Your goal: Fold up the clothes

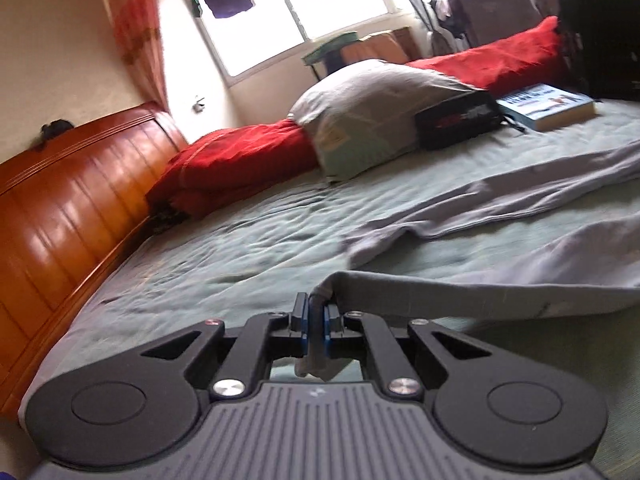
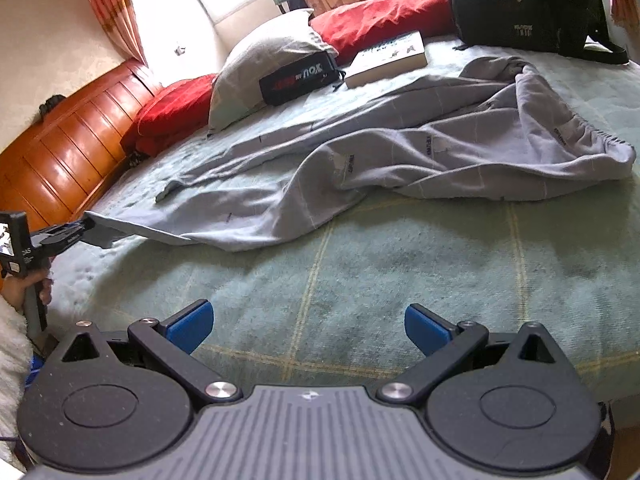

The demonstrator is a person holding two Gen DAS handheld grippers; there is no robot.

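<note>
Grey trousers (image 2: 400, 140) lie crumpled across the green bed cover (image 2: 400, 280), waistband at the right, legs stretched toward the left. My left gripper (image 1: 317, 320) is shut on the hem of one trouser leg (image 1: 400, 284), and the fabric hangs taut from its blue pads. In the right wrist view that left gripper (image 2: 82, 226) shows at the far left edge, pinching the leg end, with a hand on its handle. My right gripper (image 2: 308, 328) hovers open over the bare cover in front of the trousers, with nothing between its blue fingers (image 2: 192, 326).
A wooden headboard (image 1: 60, 208) runs along the left. Red pillows (image 1: 232, 164), a grey pillow (image 1: 372, 112), a black pouch (image 2: 298, 76) and a book (image 2: 390, 60) lie at the far side. A black backpack (image 2: 520, 4) stands at the far right.
</note>
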